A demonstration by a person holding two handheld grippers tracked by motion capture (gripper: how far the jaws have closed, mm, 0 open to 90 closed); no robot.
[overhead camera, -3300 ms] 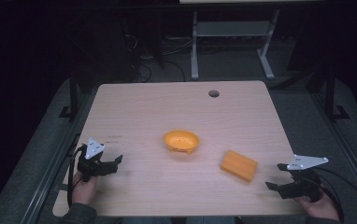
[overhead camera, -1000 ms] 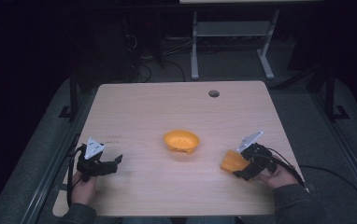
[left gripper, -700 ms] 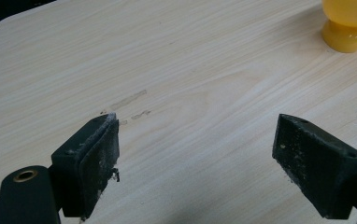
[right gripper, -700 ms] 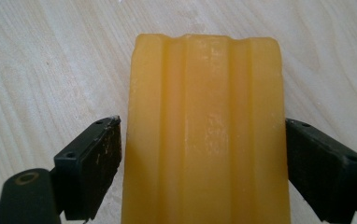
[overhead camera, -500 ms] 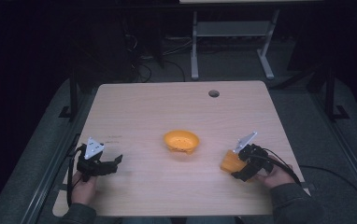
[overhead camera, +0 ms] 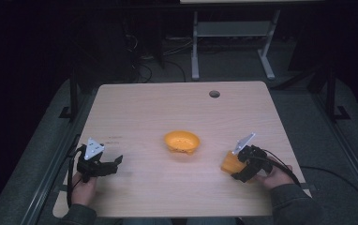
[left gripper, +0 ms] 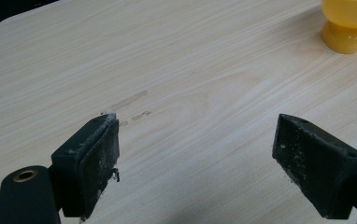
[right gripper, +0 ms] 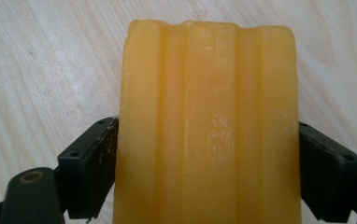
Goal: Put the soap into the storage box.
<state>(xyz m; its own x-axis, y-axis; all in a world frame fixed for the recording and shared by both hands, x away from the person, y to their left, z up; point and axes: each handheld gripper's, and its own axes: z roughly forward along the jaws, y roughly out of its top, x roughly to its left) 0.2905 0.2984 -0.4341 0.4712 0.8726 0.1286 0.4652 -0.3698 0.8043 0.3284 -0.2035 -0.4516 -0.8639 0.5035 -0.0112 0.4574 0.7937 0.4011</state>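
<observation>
Orange block (overhead camera: 230, 162) on the table (overhead camera: 167, 112), near-right area, just right of and nearer than the bowl (overhead camera: 182, 141). In the right gripper view the block (right gripper: 208, 126) is waxy yellow-orange, flat and oblong, with shallow lengthwise grooves along the top face, rounded edges, and a slightly uneven far end. Surface is a bit scuffed and chalky. No brand, label or writing readable on it, nor on the bowl or grippers.

Right gripper (overhead camera: 242, 164), held in the person's right hand (overhead camera: 273, 176), has its jaws one on each long side of the block, pads touching or nearly touching its sides; closed on it as far as the view shows. Whether the block is lifted off the wood or resting on it cannot be told.

Left gripper (overhead camera: 103, 165) sits at the near-left of the table, held in the left hand (overhead camera: 84, 187), grey plate on top. In the left gripper view its jaws stand wide apart with bare wood between them, gripping nothing (left gripper: 197, 149). Faint pencil-like smudges on the wood just beyond the left jaw.

Bowl is orange, small, round, upright, mid-table, well apart from the left gripper; its foot shows at the far-right corner of the left gripper view (left gripper: 347, 25). A round hole (overhead camera: 214, 93) is in the table's far side.
</observation>
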